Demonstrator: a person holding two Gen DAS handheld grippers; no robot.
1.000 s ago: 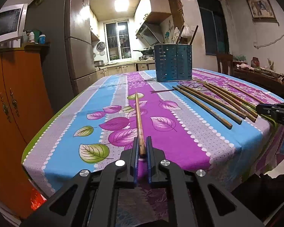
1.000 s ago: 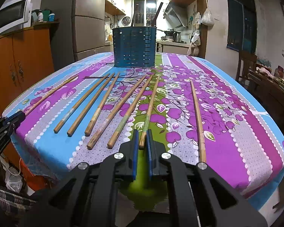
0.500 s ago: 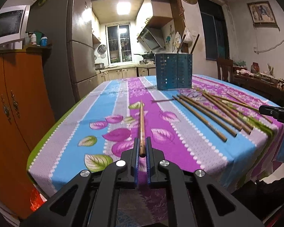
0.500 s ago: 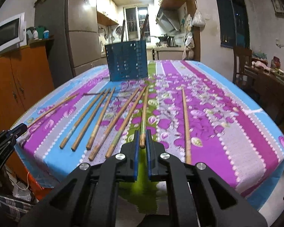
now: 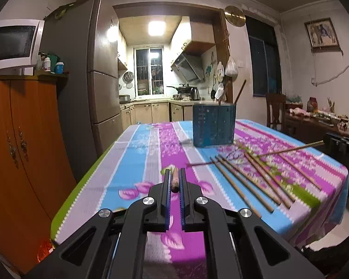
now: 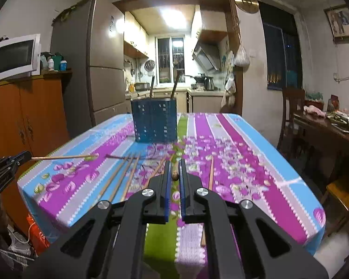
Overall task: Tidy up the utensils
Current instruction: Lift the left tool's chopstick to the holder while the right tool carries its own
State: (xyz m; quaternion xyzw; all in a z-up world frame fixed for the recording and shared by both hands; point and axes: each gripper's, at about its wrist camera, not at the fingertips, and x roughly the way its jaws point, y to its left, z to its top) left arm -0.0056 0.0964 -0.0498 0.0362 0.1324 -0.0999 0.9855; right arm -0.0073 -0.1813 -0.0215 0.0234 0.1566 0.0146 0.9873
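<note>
My left gripper (image 5: 174,173) is shut on a wooden chopstick (image 5: 174,181), held above the table and pointing away; it also shows in the right wrist view (image 6: 62,157). My right gripper (image 6: 174,165) is shut on another chopstick (image 6: 175,174), also lifted; it shows in the left wrist view (image 5: 290,149). A blue perforated utensil holder (image 5: 213,125) stands at mid-table with two sticks in it, also in the right wrist view (image 6: 154,120). Several more chopsticks (image 5: 251,179) lie side by side on the striped floral tablecloth (image 5: 137,162).
An orange cabinet (image 5: 23,144) with a microwave (image 5: 10,44) stands left of the table, a grey fridge (image 5: 90,81) behind it. A wooden chair (image 6: 290,111) and a cluttered side table (image 6: 325,123) are to the right. The kitchen lies beyond.
Both grippers have risen from the table, each lifting its chopstick off the cloth and tilting it level. Both views now look higher, toward the holder.
</note>
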